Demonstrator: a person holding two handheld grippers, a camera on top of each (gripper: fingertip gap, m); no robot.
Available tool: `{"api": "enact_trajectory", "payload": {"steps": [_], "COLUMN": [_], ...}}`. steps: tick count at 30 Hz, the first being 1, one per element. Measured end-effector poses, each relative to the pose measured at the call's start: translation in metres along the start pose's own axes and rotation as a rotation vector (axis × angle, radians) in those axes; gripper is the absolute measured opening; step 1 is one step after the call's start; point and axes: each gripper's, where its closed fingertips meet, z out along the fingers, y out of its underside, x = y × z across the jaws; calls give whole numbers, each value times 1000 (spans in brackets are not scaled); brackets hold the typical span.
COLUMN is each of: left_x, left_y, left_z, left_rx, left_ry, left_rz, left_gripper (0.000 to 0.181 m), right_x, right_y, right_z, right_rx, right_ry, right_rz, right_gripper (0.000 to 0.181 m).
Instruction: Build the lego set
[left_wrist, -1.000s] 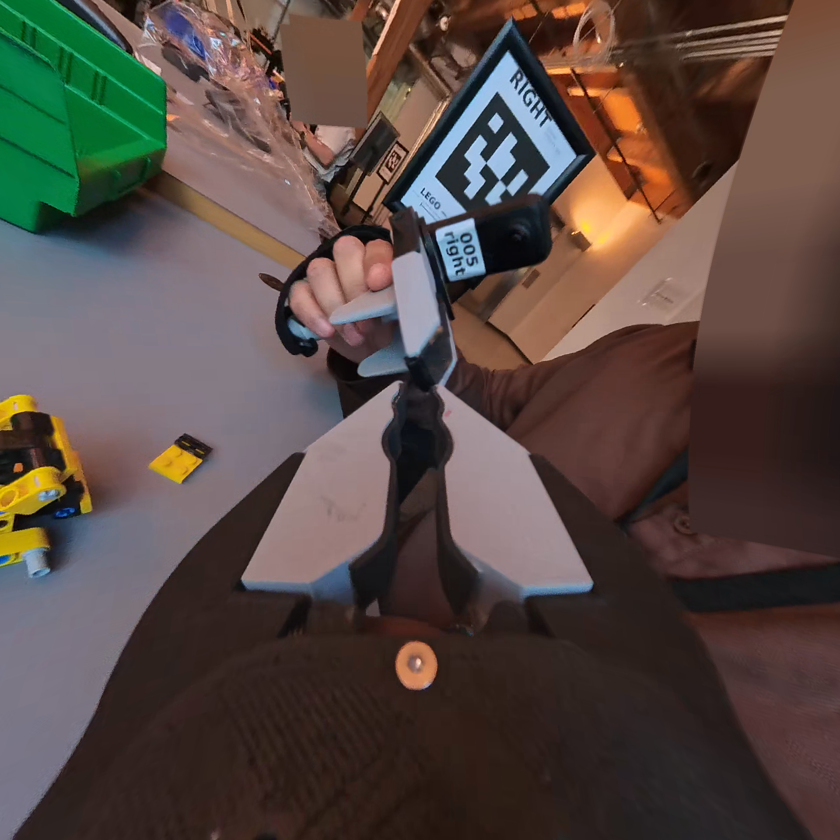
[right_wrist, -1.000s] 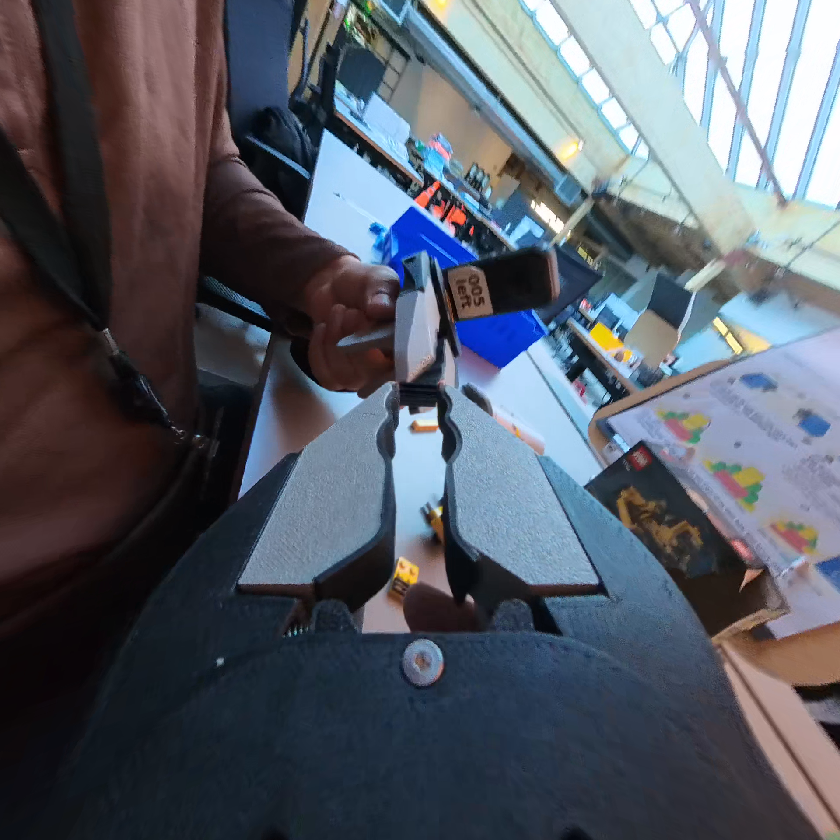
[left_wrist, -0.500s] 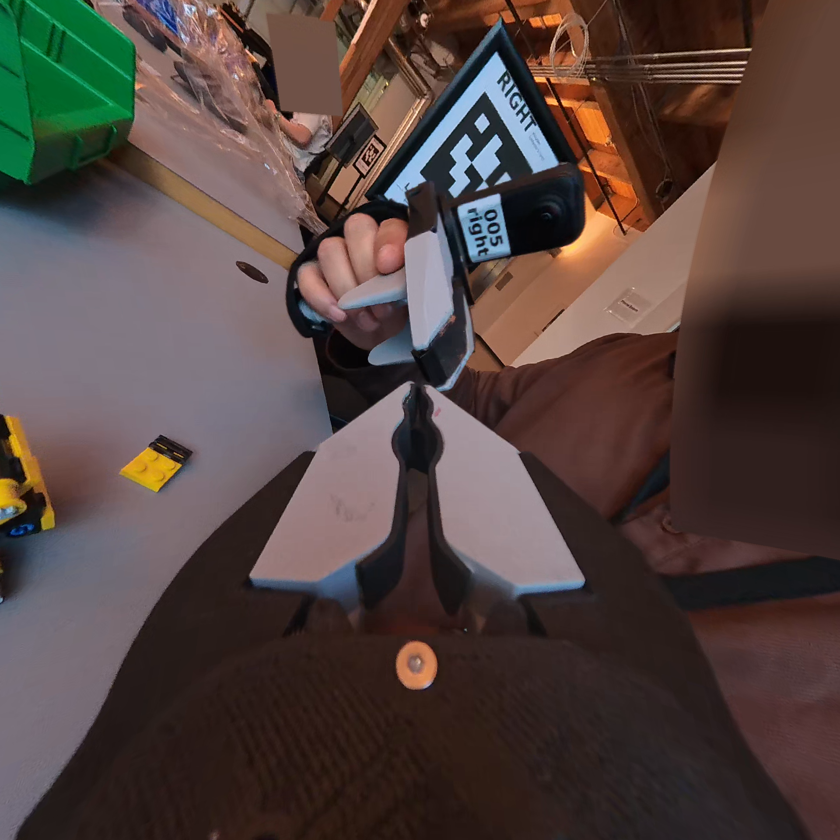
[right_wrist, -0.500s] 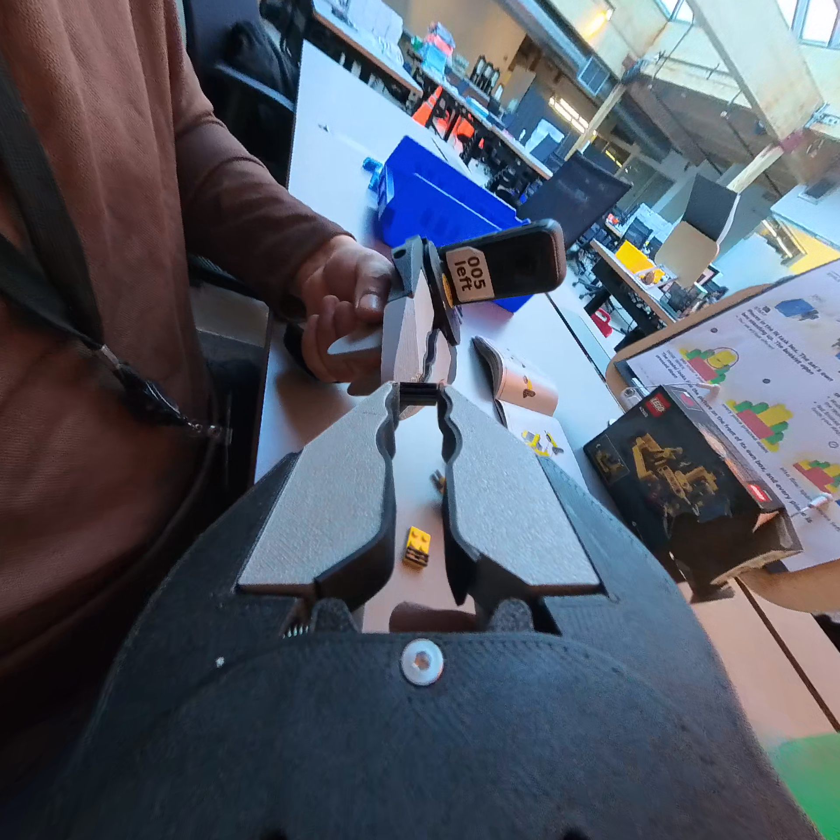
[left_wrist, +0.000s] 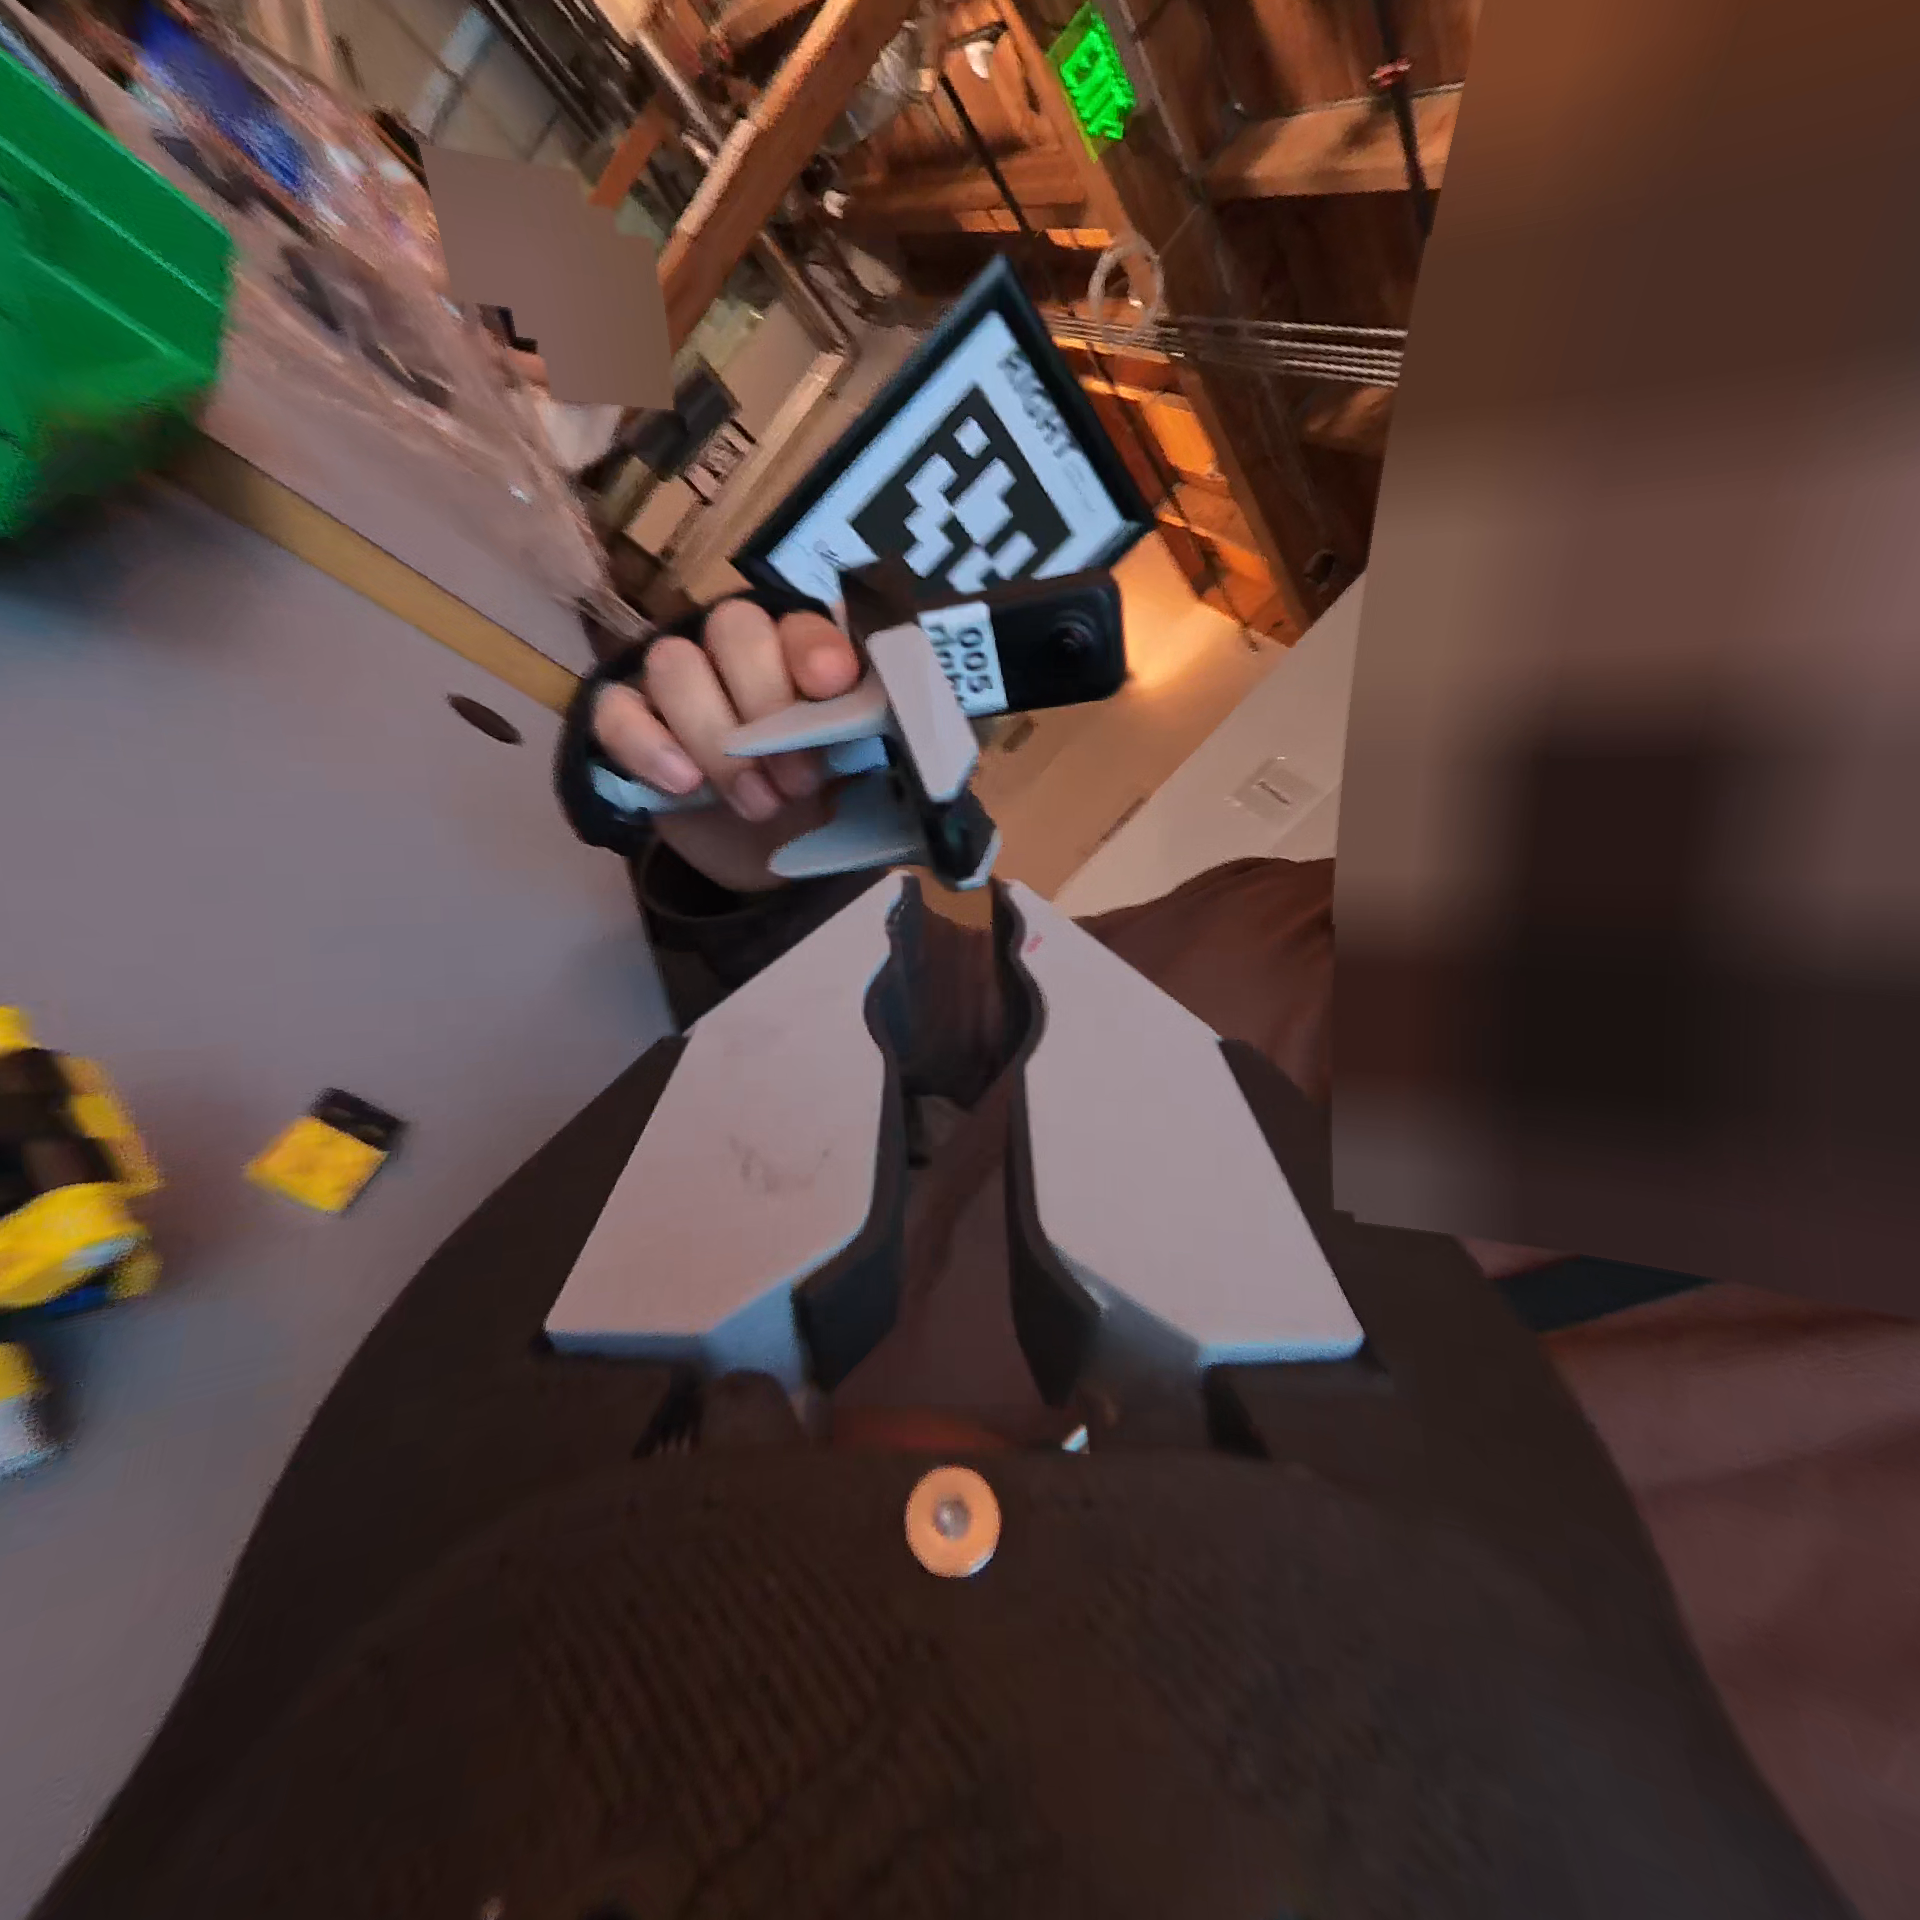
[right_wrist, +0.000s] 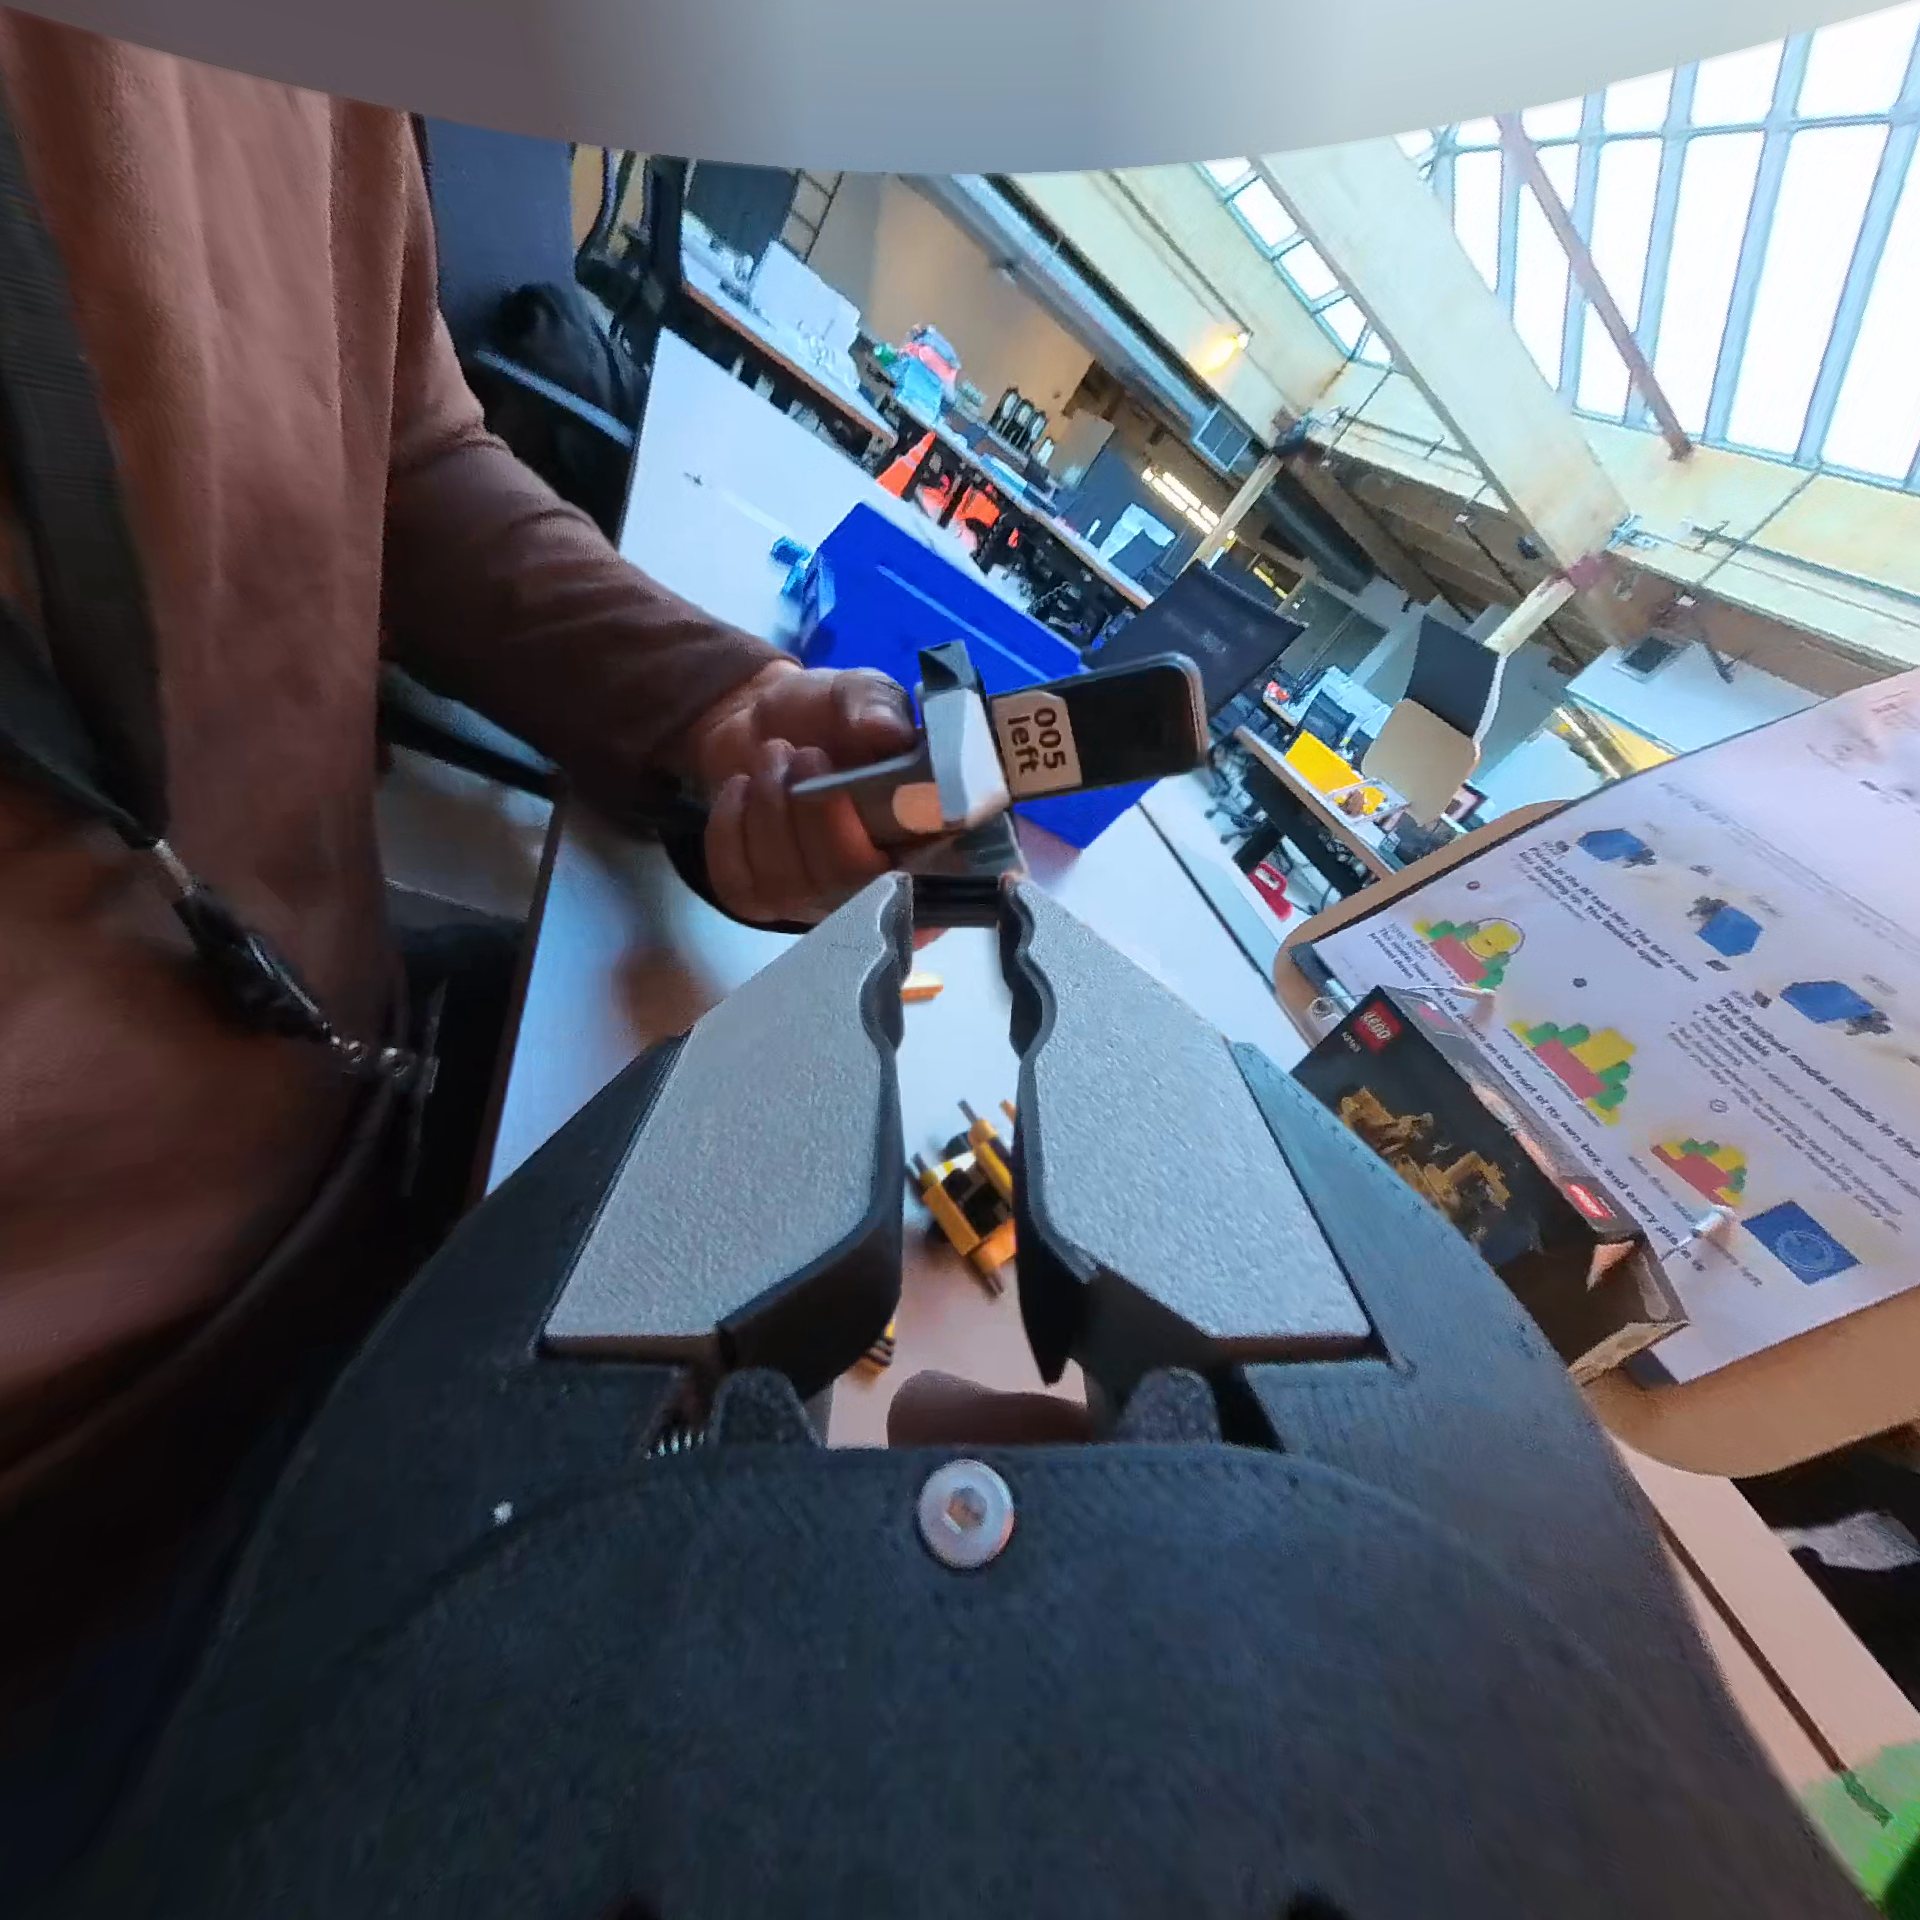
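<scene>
While both grippers are raised above the table (left_wrist: 260, 831) and point at each other tip to tip, their jaws stand slightly apart: the left gripper (left_wrist: 951, 904) shows a narrow gap with nothing visibly in it, and the right gripper (right_wrist: 956, 902) has a small dark piece (right_wrist: 951, 914) across its tips, though whether it is gripped cannot be told. One hand (left_wrist: 717, 727) holds the right gripper, one hand (right_wrist: 800, 790) the left. On the table lie one partly built yellow-and-black lego model (right_wrist: 966, 1195), one small yellow plate (left_wrist: 317, 1148) near it, one black lego box (right_wrist: 1475, 1164) and one instruction sheet (right_wrist: 1683, 997). One green bin (left_wrist: 94, 332) and one blue bin (right_wrist: 935, 634) stand farther off.
</scene>
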Motion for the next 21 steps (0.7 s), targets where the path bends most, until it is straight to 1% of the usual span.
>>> {"api": "enact_trajectory", "payload": {"steps": [2,4,6,9,11,13,21], "left_x": [-4,-2,-2,-6,-8,-11,-22], "left_y": [-16,-23,-17,5,13,15,19], "left_z": [-13,-20,-17,-1,7,11,9], "left_rx": [10,-3,-50,-129,-139,-134,-154], "left_ry": [-82,-112,-116,-79,-51,-48,-111], "left_rz": [60,89,82,38,22,18,58], "left_gripper": [14,14,15,18,15,7,7], "right_x": [6,8,6,1,-2,-3,-5], "right_y": [-3,-1,1,8,18,26,40], "right_z": [-3,-2,3,13,19,21,21], "right_rx": [19,12,3,-37,-93,-137,-173], "right_ry": [24,38,33,17,1,2,-2], "right_rz": [13,-5,-20,-38,-33,-16,38], "right_gripper": [12,12,12,13,13,14,14]}}
